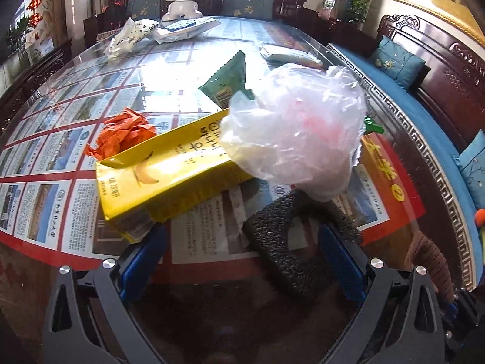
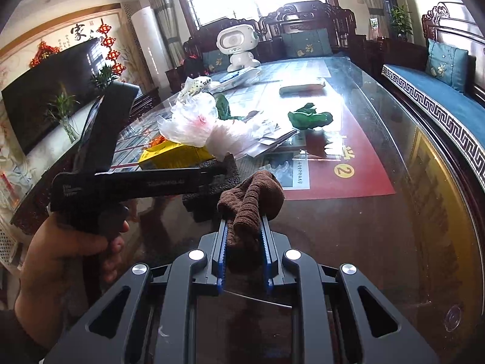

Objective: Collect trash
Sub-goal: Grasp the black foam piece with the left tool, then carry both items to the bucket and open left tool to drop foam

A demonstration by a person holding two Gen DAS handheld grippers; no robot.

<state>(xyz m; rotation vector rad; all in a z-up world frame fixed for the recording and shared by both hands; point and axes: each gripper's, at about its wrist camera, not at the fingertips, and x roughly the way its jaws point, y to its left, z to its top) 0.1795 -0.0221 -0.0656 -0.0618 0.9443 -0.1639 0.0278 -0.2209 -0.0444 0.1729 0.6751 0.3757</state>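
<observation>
My left gripper (image 1: 242, 233) stands open over the glass table (image 1: 197, 236). A black foam block (image 1: 291, 242) lies between its blue fingers (image 1: 142, 257), and the pads do not press on it. Just beyond are a yellow carton (image 1: 169, 176), a crumpled clear plastic bag (image 1: 297, 127), orange crumpled paper (image 1: 124, 133) and a green wrapper (image 1: 230, 82). My right gripper (image 2: 244, 220) is shut on a brown cloth (image 2: 251, 200), which also shows at the right edge of the left wrist view as the brown cloth (image 1: 430, 261). A hand (image 2: 60, 267) holds the left gripper (image 2: 221, 170) beside the block.
A white robot toy (image 2: 238, 45) and white packets (image 1: 133, 35) sit at the table's far end. A green crumpled bag (image 2: 309, 118) and a flat grey packet (image 2: 300, 88) lie mid-table. A blue-cushioned wooden bench (image 2: 439, 97) runs along the right edge; a television (image 2: 45, 103) stands left.
</observation>
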